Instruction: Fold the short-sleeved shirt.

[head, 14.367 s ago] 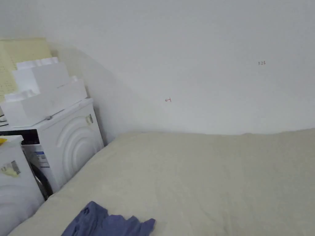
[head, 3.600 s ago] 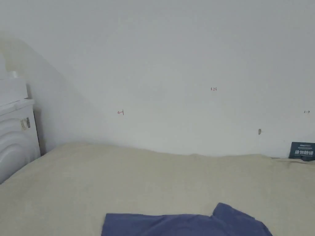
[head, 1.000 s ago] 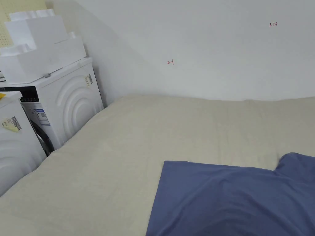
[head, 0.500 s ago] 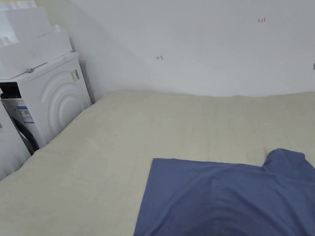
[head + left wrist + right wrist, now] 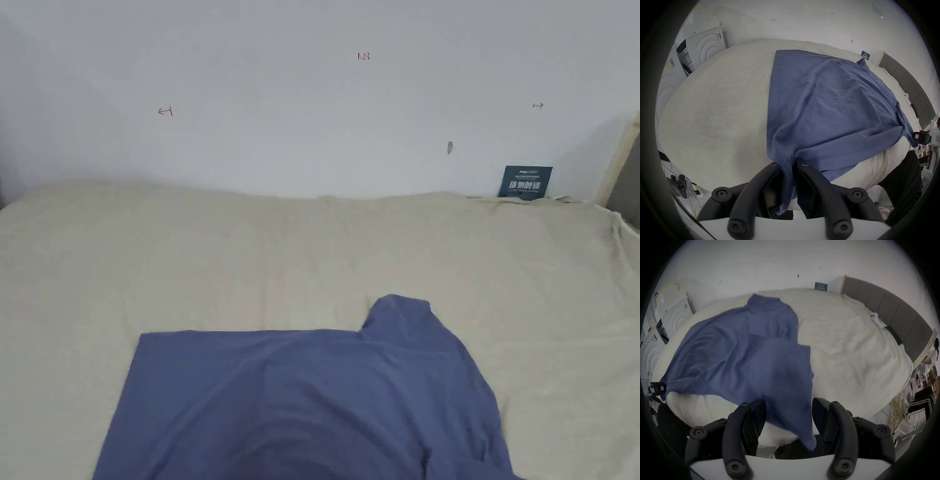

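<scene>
Blue short-sleeved cotton shirt (image 5: 300,400) spread over the cream-covered bed (image 5: 250,250), lower centre of the head view.
Left gripper (image 5: 785,164) pinches the hem corner between nearly closed fingers; right gripper (image 5: 788,402) gapes wide, cloth draped loosely between its fingers.

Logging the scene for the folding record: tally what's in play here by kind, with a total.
Blue shirt: 1
Cream bed cover: 1
Handheld tools: 2, left tool and right tool
White appliances beside the bed: 2
Dark card against the wall: 1
Total: 7
</scene>
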